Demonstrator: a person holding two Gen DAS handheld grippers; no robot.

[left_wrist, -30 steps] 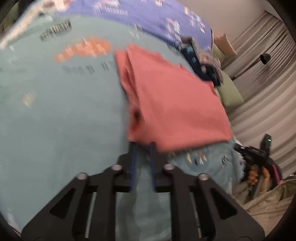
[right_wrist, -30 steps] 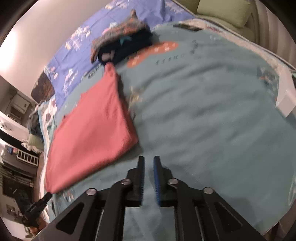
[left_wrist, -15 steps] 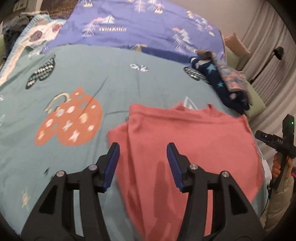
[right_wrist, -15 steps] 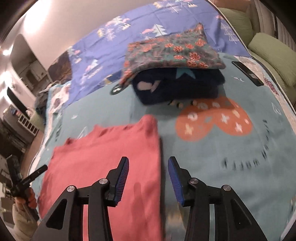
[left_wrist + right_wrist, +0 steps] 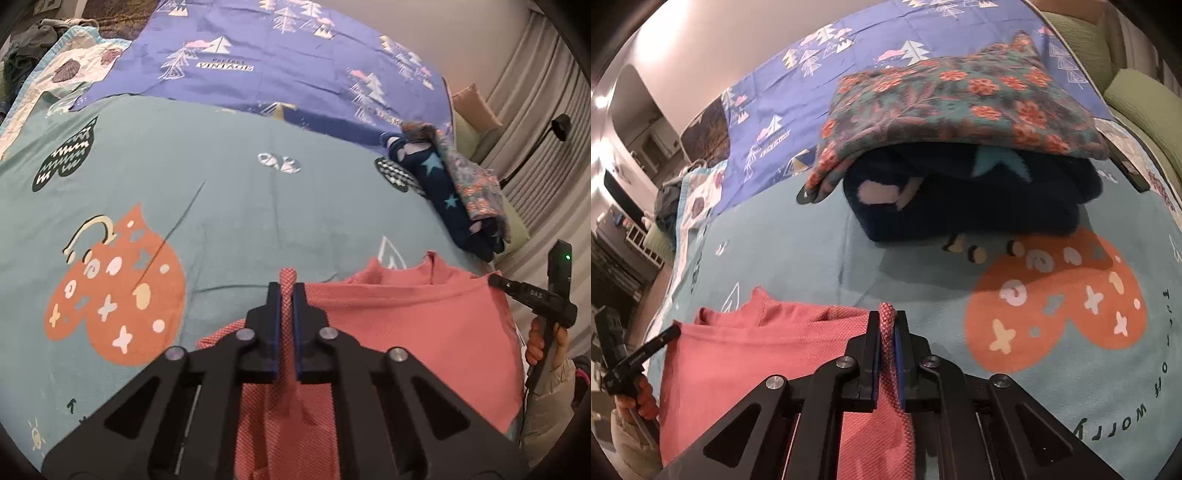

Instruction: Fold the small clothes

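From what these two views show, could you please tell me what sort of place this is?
Most likely a bedroom at home. The work surface is a bed spread with a teal printed blanket and a blue tree-patterned sheet; green pillows lie at its edge, and pleated curtains hang behind.

A home bedroom: bed under a teal printed blanket [image 5: 229, 199], green pillows [image 5: 1145, 107], grey curtains [image 5: 546, 122].
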